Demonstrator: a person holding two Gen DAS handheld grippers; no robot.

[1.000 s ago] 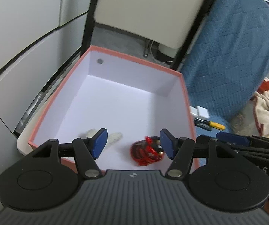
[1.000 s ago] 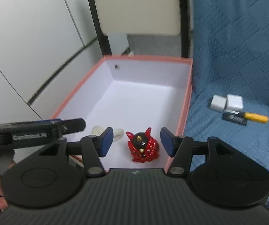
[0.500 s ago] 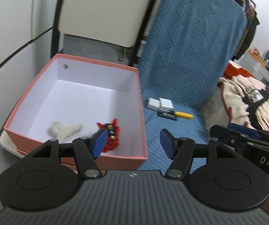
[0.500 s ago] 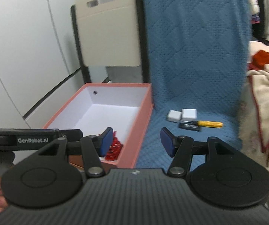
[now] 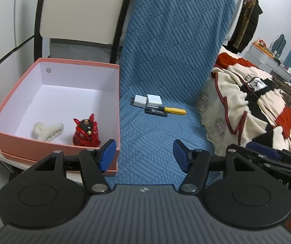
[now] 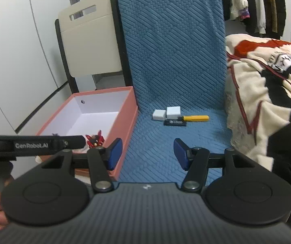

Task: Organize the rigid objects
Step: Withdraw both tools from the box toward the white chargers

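Two things are already sitting in the pink box at the lower left of the frame: a red toy and a fuzzy white clip. Two white blocks, a black stick and a yellow screwdriver are still waiting mid-frame on the blue chair. The left gripper and right gripper are both gaping half wide, holding nothing. "GenRobot.AI" is showing on the left tool.

Readable lettering on the grippers

In the right wrist view, "GenRobot.AI" stands in white on the black side of the left gripper. In the left wrist view, the letters "AS" show on the right gripper; the black case's label is too small to read.
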